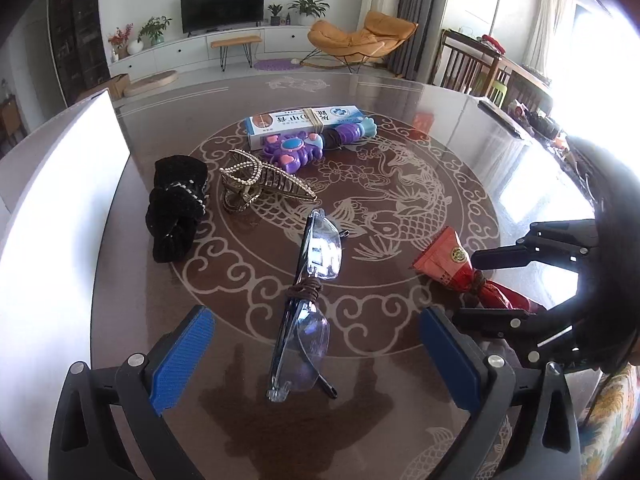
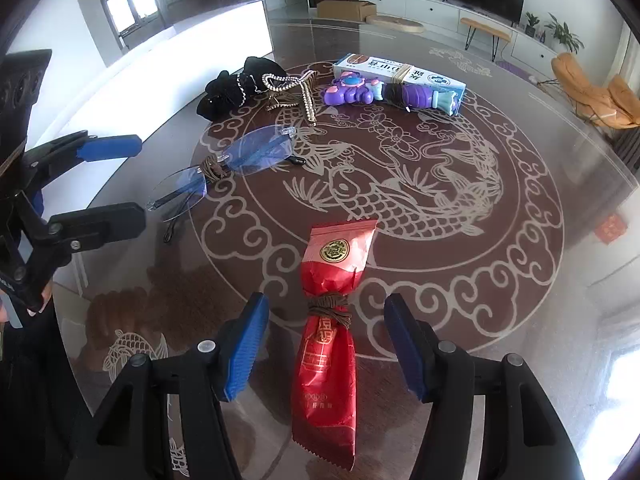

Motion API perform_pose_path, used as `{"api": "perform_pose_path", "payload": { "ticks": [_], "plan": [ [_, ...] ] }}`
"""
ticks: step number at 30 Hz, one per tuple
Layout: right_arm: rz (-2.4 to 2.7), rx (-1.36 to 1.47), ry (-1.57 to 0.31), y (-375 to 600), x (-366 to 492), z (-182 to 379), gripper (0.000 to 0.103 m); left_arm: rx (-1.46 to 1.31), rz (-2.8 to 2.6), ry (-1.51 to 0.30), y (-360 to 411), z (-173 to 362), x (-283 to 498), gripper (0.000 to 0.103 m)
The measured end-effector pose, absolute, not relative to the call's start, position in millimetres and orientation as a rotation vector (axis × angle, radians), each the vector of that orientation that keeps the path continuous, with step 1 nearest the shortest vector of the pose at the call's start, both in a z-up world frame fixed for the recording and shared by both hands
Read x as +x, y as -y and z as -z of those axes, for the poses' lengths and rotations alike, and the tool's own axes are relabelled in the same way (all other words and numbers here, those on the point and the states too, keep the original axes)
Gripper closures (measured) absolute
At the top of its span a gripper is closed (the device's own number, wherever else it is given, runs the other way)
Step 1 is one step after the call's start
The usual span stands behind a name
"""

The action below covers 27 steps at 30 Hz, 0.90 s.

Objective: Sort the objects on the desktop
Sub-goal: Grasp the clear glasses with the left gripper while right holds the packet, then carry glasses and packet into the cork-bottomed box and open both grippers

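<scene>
Rimless glasses [image 1: 308, 304] tied at the bridge with a brown cord lie on the glass table, between the open jaws of my left gripper [image 1: 316, 356]; they also show in the right wrist view [image 2: 224, 168]. A red snack packet [image 2: 330, 344] tied with a brown cord lies between the open jaws of my right gripper [image 2: 326, 344]; it also shows in the left wrist view [image 1: 452, 264]. Farther off lie a black scrunchie [image 1: 176, 204], a pearl hair claw [image 1: 256, 184], and a purple toy [image 1: 304, 146] bound to a white-blue box [image 1: 304, 120].
A white box wall [image 1: 64, 208] stands along the table's left side. The round table [image 2: 460, 264] has a fish pattern under glass. The right gripper [image 1: 532, 280] shows in the left wrist view, the left gripper [image 2: 108, 184] in the right wrist view.
</scene>
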State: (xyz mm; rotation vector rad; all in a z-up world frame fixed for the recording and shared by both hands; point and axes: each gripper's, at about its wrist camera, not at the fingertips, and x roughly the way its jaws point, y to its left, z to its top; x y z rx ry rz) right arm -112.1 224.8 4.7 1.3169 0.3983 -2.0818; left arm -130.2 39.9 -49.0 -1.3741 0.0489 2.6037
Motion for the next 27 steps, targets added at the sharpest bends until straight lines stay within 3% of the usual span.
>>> {"api": "perform_pose_path", "payload": {
  "ticks": [1, 3, 5, 7, 10, 19, 27],
  "plan": [
    [2.074, 1.330, -0.391, -224, -114, -4, 0.042, -1.394, -2.598, -0.075, -44, 53, -137, 0.000],
    [2.063, 1.344, -0.395, -221, -114, -3, 0.042, -1.425, -2.584, -0.111, -49, 60, -147, 0.019],
    [2.059, 1.336, -0.424, -217, -113, -3, 0.042, -1.485, -2.551, -0.121, -49, 71, -151, 0.074],
    [2.054, 1.321, -0.453, -212, -110, -2, 0.043, -1.456, -2.574, -0.102, -45, 69, -144, 0.082],
    [2.087, 1.307, -0.531, -211, -105, -4, 0.081, -1.404, -2.625, -0.021, -31, 61, -125, 0.083],
    [2.141, 1.230, -0.397, -214, -104, -60, 0.081, -1.079, -2.783, 0.260, 20, -35, -40, 0.083],
    [2.029, 1.023, -0.287, -92, -95, -142, 0.081, -1.128, -3.017, 0.358, 148, -87, 3, 0.083]
  ]
}}
